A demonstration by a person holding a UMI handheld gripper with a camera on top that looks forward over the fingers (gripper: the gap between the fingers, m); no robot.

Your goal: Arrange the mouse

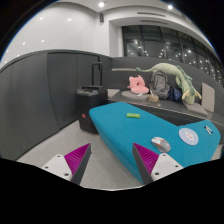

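Observation:
A grey mouse (161, 145) lies on the teal table (135, 130), just beyond my right finger's magenta pad (147, 158). My gripper (111, 160) is open and empty, held above the floor at the table's near corner. The left finger (76, 158) is over bare floor. A round white-and-blue disc (189, 136) lies on the table past the mouse, and a small yellow-green item (133, 114) lies further along the table.
A black suitcase (91, 101) stands on the floor beyond the table's far end. A sofa with piled clothes and bags (165, 83) is behind the table. Grey partition walls (40, 90) run along the left. Open floor (65, 140) lies ahead left.

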